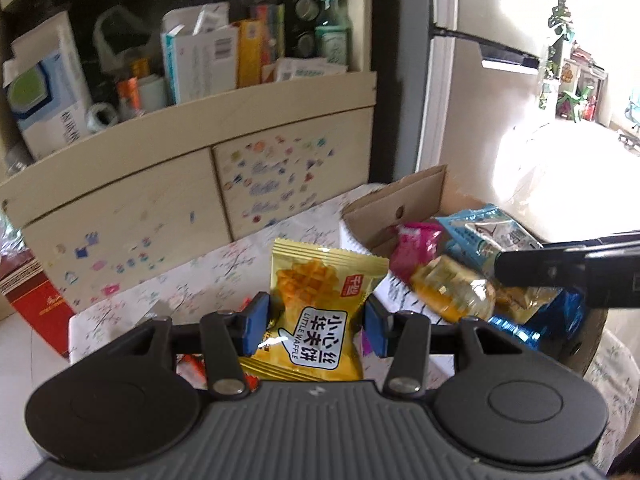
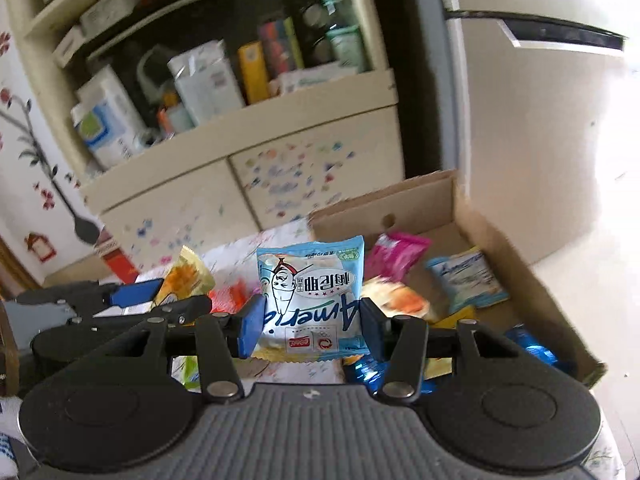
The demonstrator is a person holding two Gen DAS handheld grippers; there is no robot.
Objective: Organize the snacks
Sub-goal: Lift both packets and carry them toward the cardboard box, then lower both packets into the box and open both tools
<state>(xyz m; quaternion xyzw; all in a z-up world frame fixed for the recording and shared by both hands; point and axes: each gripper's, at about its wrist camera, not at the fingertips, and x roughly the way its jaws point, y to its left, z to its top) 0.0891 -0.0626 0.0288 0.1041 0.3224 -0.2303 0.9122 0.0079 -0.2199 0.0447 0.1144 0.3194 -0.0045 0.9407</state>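
My left gripper is shut on a yellow waffle packet, held upright above the table with both blue pads pressing its sides. In the right wrist view my right gripper is shut on a light blue snack packet, upside down, lifted off the table. A cardboard box to the right holds several packets: pink, light blue, orange and shiny blue ones. The left gripper with its yellow packet shows at the left of the right wrist view. The right gripper's finger reaches over the box in the left wrist view.
A table with a flowered cloth carries the box and some red wrappers. Behind stands a cream cabinet with cluttered shelves. A fridge is to the right, a red carton at the left.
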